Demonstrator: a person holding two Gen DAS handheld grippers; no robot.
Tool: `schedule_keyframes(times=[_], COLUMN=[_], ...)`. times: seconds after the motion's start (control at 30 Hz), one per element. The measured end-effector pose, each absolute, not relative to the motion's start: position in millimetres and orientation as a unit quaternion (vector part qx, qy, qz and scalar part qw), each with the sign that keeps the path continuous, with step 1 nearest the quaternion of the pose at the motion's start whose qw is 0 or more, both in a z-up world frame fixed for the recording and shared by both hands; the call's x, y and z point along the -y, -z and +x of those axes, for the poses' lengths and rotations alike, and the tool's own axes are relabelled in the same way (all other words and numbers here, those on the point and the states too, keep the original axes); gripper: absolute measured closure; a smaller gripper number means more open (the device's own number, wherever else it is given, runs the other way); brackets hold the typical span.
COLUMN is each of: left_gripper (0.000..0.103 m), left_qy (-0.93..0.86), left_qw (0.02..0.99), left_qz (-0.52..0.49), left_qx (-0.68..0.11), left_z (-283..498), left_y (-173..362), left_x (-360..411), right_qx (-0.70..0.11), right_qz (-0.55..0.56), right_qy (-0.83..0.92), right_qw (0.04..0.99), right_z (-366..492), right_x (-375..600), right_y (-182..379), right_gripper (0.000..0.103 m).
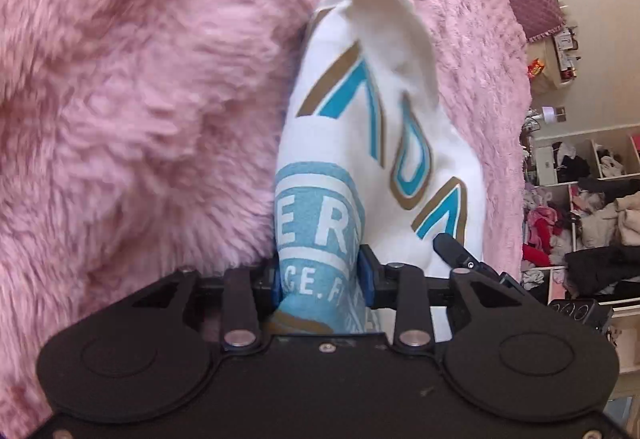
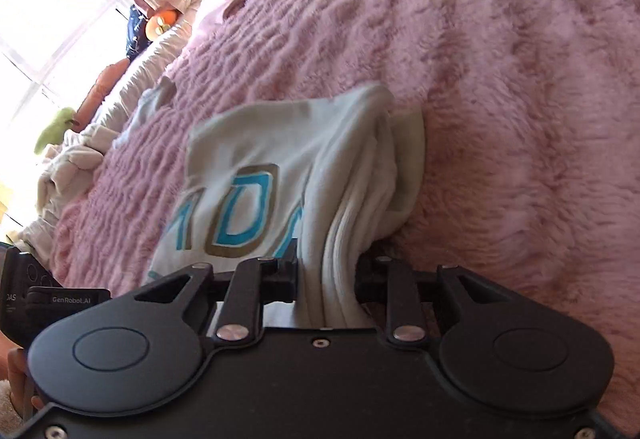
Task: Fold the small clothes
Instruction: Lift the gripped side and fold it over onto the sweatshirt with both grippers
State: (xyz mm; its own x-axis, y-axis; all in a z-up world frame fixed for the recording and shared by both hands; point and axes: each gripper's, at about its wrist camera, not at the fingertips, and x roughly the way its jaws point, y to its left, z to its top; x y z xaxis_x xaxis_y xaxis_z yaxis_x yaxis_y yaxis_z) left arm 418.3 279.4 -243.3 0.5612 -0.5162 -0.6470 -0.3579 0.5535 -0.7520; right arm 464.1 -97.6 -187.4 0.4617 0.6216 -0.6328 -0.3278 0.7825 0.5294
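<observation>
Left gripper (image 1: 322, 281) jaws clamped on cloth; right gripper (image 2: 328, 279) likewise

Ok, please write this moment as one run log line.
left gripper: shut on white garment | right gripper: shut on it | under: pink blanket

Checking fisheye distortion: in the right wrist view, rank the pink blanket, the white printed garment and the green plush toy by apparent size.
1. pink blanket, fills most of the frame.
2. white printed garment, nearer the camera, so enlarged.
3. green plush toy, far off by the window, so true size unsure.

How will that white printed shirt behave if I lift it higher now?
The white shirt will likely droop: it already bunches between both grippers. It looks light, so the left gripper and right gripper should hold. The fluffy pink blanket may drag it.
</observation>
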Motion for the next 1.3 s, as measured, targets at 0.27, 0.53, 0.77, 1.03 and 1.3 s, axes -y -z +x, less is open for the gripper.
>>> schedule_keyframes(times=[0.27,0.53,0.77,1.03,1.3], left_gripper=[0.044,0.046,0.088,0.072,0.058], left_qy=[0.093,0.099,0.116,0.109,0.084], left_qw=[0.759,0.751,0.779,0.781,0.865], left_qz=[-0.460,-0.440,-0.426,-0.344,-0.264], left_qx=[-0.450,-0.481,-0.445,-0.510,-0.418], left_z=[357,332,319,296,319], left_y=[231,245,197,230,160], left_x=[-289,-248,-241,-228,-248], right_qx=[-0.456,-0.500,-0.463,-0.490,-0.332], right_qz=[0.191,0.193,0.179,0.116,0.032], right_qy=[-0.328,-0.335,-0.335,-0.308,-0.302], right_qw=[0.805,0.775,0.801,0.807,0.893], right_z=[430,405,384,375,381], right_x=[167,155,151,159,130], right_y=[174,199,156,187,115], right_gripper=[0.044,0.039,0.078,0.063,0.056])
